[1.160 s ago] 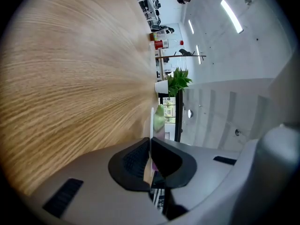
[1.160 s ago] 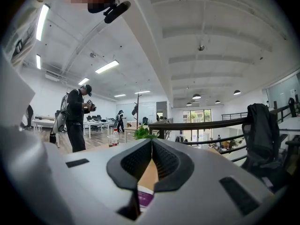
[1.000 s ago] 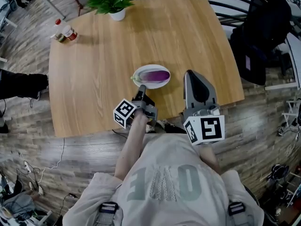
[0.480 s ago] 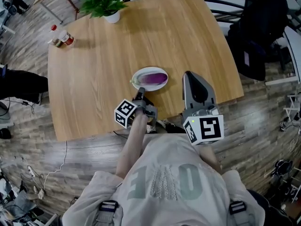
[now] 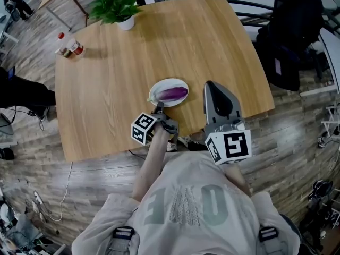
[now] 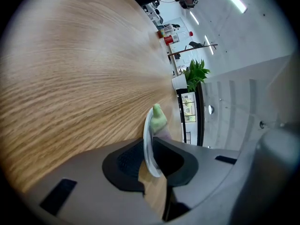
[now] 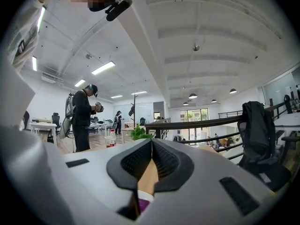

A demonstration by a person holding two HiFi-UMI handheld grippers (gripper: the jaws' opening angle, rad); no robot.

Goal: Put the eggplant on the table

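A purple eggplant (image 5: 173, 93) with a green stem (image 6: 158, 118) lies on a white plate (image 5: 167, 82) near the front edge of the wooden table (image 5: 106, 89). My left gripper (image 5: 159, 106) reaches the plate's near rim. In the left gripper view the rim (image 6: 148, 149) stands between the jaws of that gripper (image 6: 150, 146), which are opening and look slack on it. My right gripper (image 5: 208, 84) hovers to the right of the plate, level and shut, with nothing in it. Between its fingers (image 7: 151, 142) only a strip of table and a purple sliver show.
A potted plant (image 5: 114, 7) stands at the table's far edge and two small bottles (image 5: 71, 45) at the far left corner. A dark chair with a jacket (image 5: 297, 31) is off the right side. A person (image 7: 84, 121) stands far behind the table.
My left gripper has sunk a little with the plate's near rim, and the plate sits slightly nearer the front edge. The right gripper has stayed put.
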